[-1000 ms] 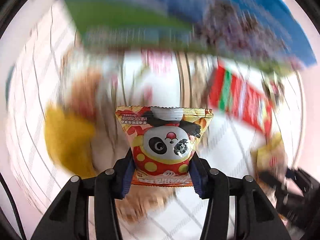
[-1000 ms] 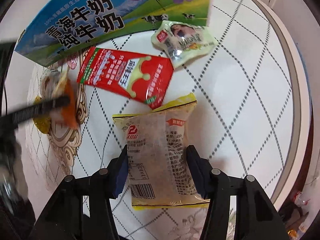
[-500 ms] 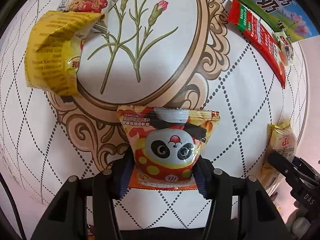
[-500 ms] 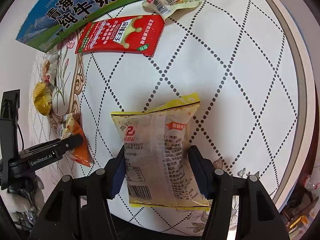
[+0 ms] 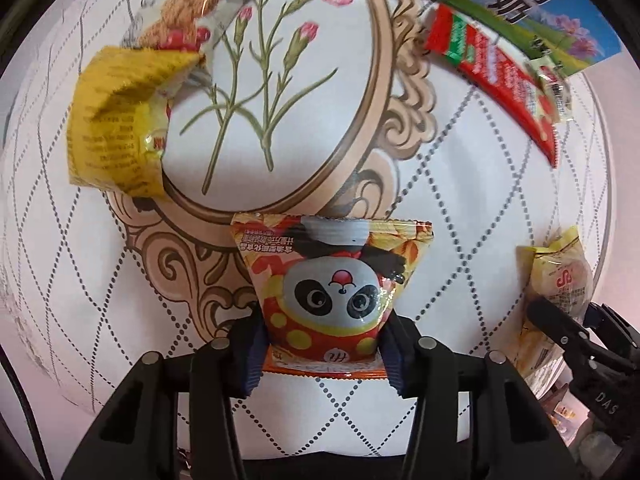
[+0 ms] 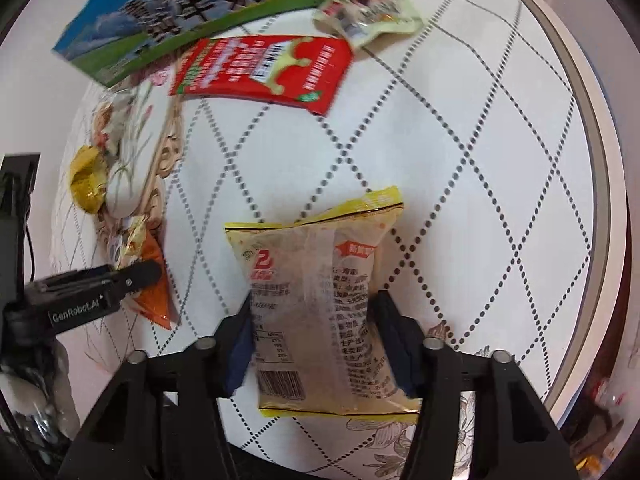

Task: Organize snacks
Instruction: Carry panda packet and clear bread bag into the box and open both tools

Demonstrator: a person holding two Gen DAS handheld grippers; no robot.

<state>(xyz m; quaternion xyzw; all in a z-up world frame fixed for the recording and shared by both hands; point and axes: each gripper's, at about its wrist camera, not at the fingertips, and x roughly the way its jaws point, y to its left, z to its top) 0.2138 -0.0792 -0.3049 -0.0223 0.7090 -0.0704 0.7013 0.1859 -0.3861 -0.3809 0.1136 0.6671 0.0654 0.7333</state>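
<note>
A round white table (image 6: 500, 128) with dotted diamond lines and a flower picture in a gold frame holds the snacks; near its far edge lie a blue and green milk box (image 6: 192, 4), a flat red packet (image 6: 264, 72) and a small pale green pouch (image 6: 372, 16); by the left edge sit a crumpled yellow wrapper (image 5: 116, 120) and a clear cookie bag (image 5: 184, 12).

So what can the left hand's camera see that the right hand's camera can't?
Only the left view shows the panda face on the snack pack held in the left gripper, and the flower picture on the tablecloth seen straight on.

Only the right view shows the printed back of the pale yellow bag in the right gripper, the table's rim, and the whole green-white packet.

Both show the red packet, the milk box, the crumpled yellow wrapper and the biscuit packet.
</note>
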